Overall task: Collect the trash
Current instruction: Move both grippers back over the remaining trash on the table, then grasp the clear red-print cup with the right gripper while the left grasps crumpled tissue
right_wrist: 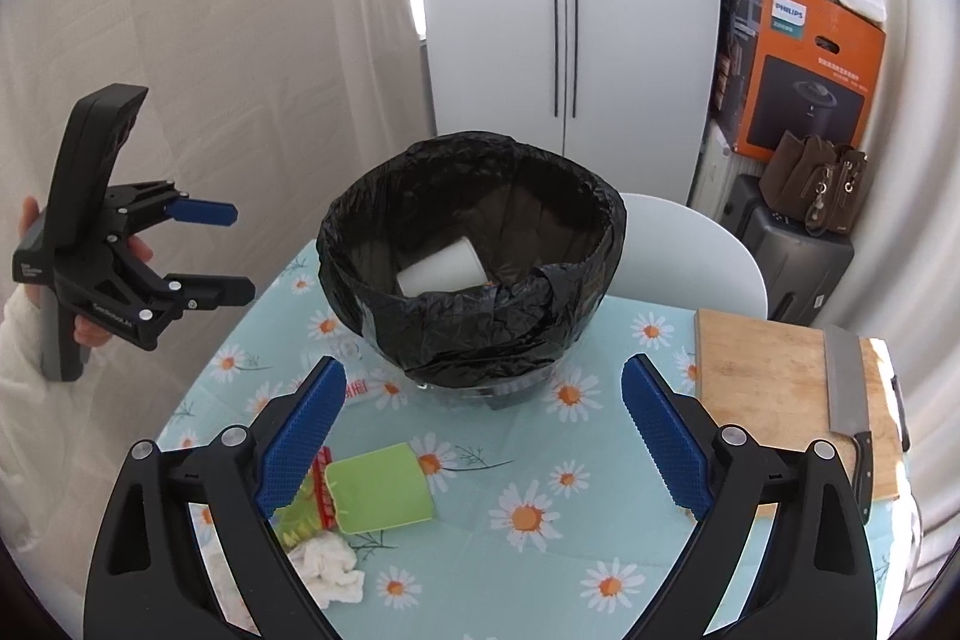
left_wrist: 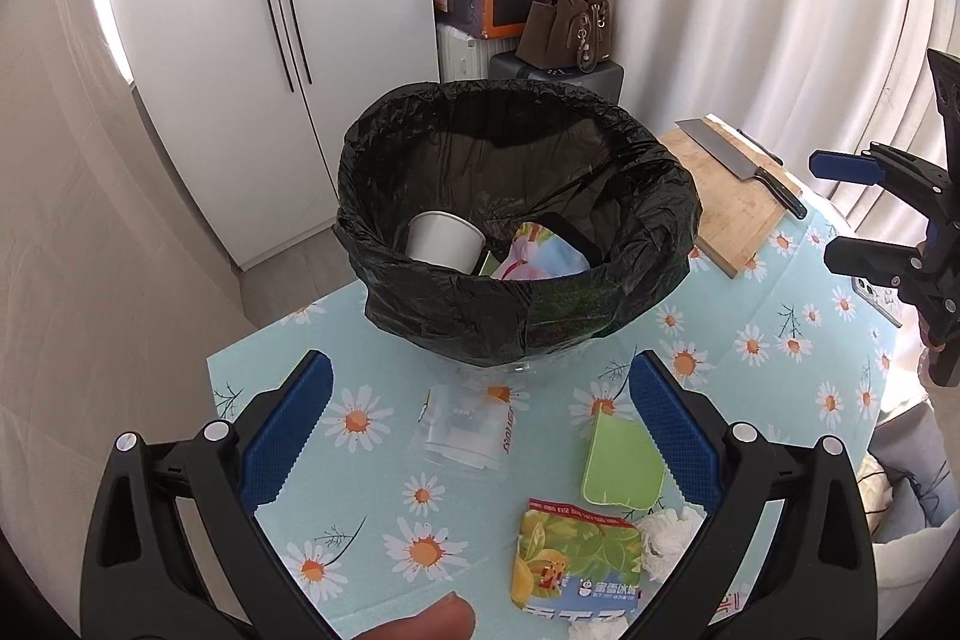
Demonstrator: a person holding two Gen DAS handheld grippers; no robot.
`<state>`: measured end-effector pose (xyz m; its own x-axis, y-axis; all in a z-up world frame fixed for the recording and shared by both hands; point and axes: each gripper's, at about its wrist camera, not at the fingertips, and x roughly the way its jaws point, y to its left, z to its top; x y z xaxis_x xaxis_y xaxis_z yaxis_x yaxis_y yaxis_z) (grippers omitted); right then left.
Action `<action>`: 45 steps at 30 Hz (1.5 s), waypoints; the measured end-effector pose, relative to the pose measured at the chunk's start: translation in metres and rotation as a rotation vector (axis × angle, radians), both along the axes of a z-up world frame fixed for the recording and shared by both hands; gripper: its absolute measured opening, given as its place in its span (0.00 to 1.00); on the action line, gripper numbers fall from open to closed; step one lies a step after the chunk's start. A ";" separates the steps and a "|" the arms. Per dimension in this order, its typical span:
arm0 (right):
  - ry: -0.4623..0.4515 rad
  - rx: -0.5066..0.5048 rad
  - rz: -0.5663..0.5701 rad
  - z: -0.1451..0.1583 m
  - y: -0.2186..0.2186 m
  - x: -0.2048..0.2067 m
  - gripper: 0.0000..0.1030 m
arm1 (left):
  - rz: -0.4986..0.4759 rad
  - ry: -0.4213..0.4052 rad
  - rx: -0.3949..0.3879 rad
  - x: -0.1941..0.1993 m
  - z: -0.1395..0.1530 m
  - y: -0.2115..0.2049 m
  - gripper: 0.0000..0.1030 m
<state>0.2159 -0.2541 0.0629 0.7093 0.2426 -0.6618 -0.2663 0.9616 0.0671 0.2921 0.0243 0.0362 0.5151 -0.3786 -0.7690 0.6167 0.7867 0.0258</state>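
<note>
**Left wrist view: both grippers spread wide and empty over the littered table**

Left wrist view shows the left gripper (left_wrist: 480,430) with its blue-padded fingers (left_wrist: 288,430) spread wide, holding nothing. Between them on the daisy-print tablecloth (left_wrist: 360,538) lie a clear plastic cup (left_wrist: 465,430) on its side, a light green square lid (left_wrist: 621,466), a printed snack wrapper (left_wrist: 576,562) and a crumpled white tissue (left_wrist: 669,535). Beyond sits the black-bagged bin (left_wrist: 516,220), holding a white paper cup (left_wrist: 444,241) and a colourful wrapper (left_wrist: 540,250).

Right wrist view shows the right gripper (right_wrist: 483,430) likewise wide open and empty, above the cloth just before the bin. A wooden cutting board (right_wrist: 768,388) carrying a cleaver (right_wrist: 849,400) lies to its right.
</note>
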 end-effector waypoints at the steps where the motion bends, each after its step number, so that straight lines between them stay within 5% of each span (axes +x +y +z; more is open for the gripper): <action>1: 0.003 0.004 0.007 -0.001 0.000 -0.003 0.86 | 0.009 0.002 0.005 -0.006 -0.001 0.001 0.94; 28: 0.138 0.007 0.350 -0.055 0.045 -0.076 0.86 | 0.344 0.098 0.043 -0.155 -0.042 0.064 0.94; 45: 0.402 -0.017 0.560 -0.139 0.128 -0.089 0.86 | 0.452 0.208 0.015 -0.192 -0.092 0.098 0.94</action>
<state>0.1268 -0.1262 -0.0763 0.1791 0.4882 -0.8541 -0.6809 0.6881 0.2506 0.1006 0.1226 -0.0558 0.4603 -0.1405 -0.8766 0.2070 0.9772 -0.0479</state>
